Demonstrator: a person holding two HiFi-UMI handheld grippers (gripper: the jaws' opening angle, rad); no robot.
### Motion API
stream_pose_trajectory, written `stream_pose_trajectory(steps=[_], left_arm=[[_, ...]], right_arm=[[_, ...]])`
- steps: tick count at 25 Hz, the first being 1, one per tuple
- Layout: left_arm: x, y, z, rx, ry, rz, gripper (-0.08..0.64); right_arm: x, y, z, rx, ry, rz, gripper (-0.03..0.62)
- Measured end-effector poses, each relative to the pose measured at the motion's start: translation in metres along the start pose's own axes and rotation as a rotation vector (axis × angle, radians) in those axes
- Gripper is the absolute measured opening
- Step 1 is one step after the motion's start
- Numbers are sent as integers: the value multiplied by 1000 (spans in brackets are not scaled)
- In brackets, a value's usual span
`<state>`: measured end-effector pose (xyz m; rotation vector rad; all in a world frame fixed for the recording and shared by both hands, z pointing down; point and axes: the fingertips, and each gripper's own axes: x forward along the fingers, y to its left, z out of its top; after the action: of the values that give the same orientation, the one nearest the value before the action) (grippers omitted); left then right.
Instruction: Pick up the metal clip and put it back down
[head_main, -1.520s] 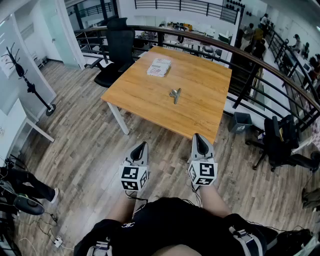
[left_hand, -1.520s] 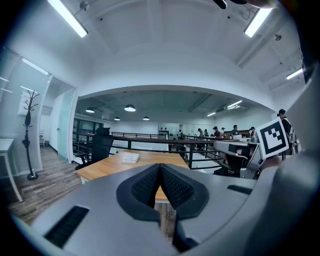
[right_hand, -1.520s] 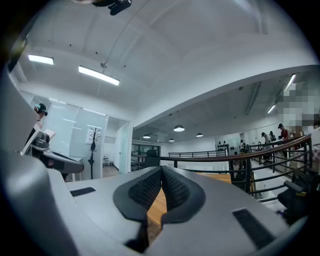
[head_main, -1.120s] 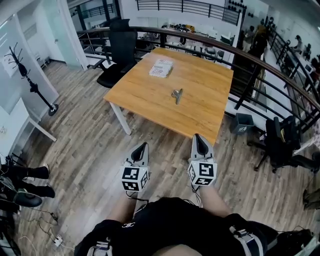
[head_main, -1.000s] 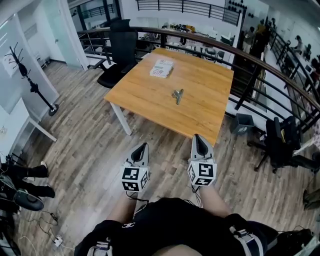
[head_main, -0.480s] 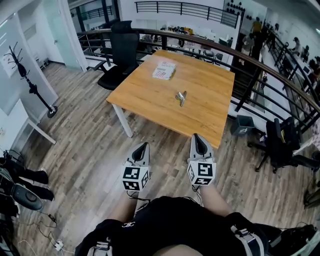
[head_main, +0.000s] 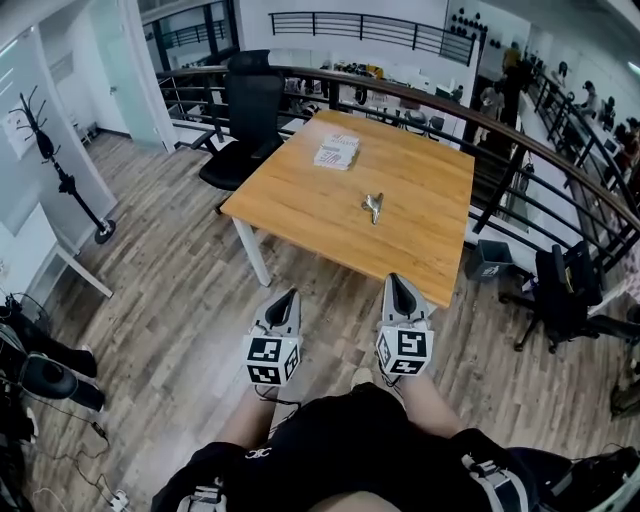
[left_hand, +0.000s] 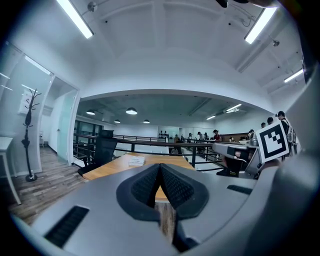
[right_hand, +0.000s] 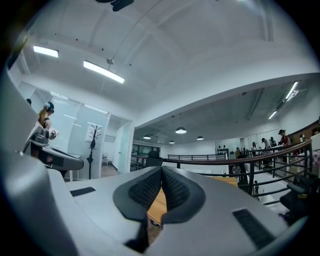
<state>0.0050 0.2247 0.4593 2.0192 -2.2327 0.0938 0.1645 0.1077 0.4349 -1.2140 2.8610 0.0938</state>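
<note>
We find the left gripper (head_main: 287, 296) and right gripper (head_main: 397, 283) both with jaws closed on nothing, short of the table. The metal clip (head_main: 374, 206) lies on the tabletop (head_main: 290, 195), at 12 o'clock from the right gripper, well apart.

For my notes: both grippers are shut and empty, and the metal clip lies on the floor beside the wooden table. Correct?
Not quite: the metal clip lies on the wooden table, not the floor, as the head view shows. The left gripper and right gripper are shut and empty.
</note>
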Motion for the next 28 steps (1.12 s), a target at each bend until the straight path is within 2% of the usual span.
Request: stream_pose_trajectory(steps=[6,12,23,28], left_arm=[[20,21,-7,-3,18,11,12],[66,41,-6,4,19,17,12],[196,73,12,0,50,10,12],[265,79,23,2,67,7,12]], right_arm=[[31,2,-12,9,10,-2,15],[83,-12,-30,12,30,-2,17],[206,-69,-40,29,51,-15,17],[264,-109,-44,34,63,-19,17]])
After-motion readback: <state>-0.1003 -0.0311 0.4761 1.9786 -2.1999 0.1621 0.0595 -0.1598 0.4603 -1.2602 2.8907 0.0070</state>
